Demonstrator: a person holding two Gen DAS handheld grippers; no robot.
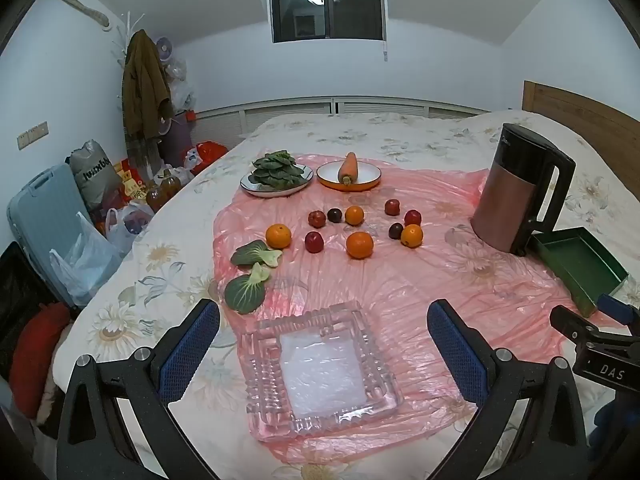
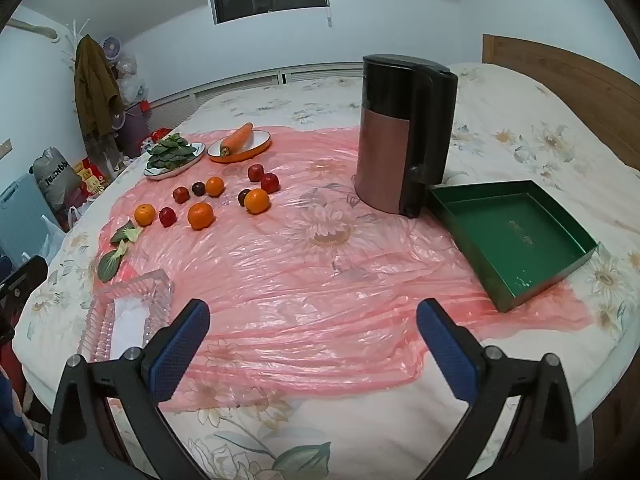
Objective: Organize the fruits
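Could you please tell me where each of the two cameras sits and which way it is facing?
Left wrist: on the left gripper, open above the glass tray, facing the fruits; the right gripper shows at the right edge.
Right wrist: on the right gripper, open above the pink sheet, green box to its right.
Shared: the oranges, kettle, carrot.

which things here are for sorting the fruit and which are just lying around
For the job: oranges, small red and dark fruits, glass tray, green tray.
Lying about: kettle, carrot, plate of greens, loose leaves.
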